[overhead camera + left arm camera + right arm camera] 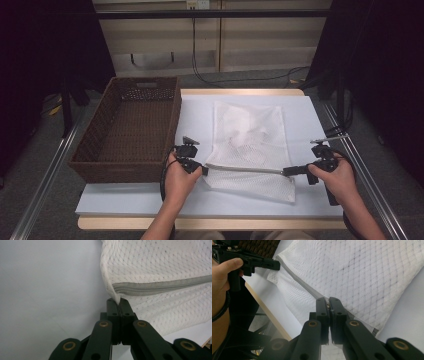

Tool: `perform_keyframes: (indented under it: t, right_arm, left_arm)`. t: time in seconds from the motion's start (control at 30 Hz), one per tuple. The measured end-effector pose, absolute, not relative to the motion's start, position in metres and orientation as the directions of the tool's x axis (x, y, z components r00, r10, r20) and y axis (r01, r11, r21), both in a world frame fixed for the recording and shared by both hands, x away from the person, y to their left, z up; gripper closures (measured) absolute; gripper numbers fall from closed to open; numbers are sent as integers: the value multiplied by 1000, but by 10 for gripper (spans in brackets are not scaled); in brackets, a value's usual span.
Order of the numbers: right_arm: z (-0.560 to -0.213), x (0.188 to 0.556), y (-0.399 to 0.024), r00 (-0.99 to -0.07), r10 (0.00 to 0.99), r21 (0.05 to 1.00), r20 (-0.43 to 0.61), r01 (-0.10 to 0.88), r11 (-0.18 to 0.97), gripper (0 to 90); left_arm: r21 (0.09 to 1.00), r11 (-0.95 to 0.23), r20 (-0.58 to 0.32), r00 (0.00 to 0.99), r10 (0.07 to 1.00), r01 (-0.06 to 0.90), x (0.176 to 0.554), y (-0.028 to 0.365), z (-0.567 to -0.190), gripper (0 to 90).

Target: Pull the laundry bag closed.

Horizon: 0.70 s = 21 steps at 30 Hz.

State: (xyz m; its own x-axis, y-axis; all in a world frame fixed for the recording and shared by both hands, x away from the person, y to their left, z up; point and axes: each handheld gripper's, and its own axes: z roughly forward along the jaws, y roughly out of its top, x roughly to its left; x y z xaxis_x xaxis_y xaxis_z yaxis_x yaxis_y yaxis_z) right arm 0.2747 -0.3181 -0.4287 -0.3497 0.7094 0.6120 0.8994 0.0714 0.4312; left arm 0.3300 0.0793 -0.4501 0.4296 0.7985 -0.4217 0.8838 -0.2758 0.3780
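A white mesh bag with a grey zipper lies flat on the white table. The zipper edge is lifted slightly and stretched between the two grippers. My left gripper is shut on the bag's left corner by the zipper end; in the left gripper view its jaws pinch the mesh right below the zipper. My right gripper is shut on the other end of the zipper edge, and its own view shows the jaws closed on the zipper line, with the left gripper at the far end.
A brown wicker basket stands at the table's left side, close beside the left hand. Metal rails run along both sides of the table. The table's near edge lies just below the bag.
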Motion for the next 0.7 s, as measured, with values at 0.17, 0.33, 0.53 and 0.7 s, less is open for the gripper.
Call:
perform_keyframes:
  t: [0.17,0.33,0.53,0.7]
  right_arm:
    - [-428,274,-319,-352,708,432,612,899,73,872]
    - [-428,274,-319,-350,709,428,612,901,75,872]
    - [-429,274,-322,-346,710,425,614,902,71,872]
    - [-428,274,-324,-346,711,429,612,901,69,872]
  left_arm:
    - [380,-277,-423,432,797,883,330,80,-449,893]
    - [377,-274,-427,428,796,885,330,80,-451,893]
    - [372,-281,-422,431,797,885,330,79,-451,893]
    - [377,-281,-415,432,801,883,330,79,-450,893]
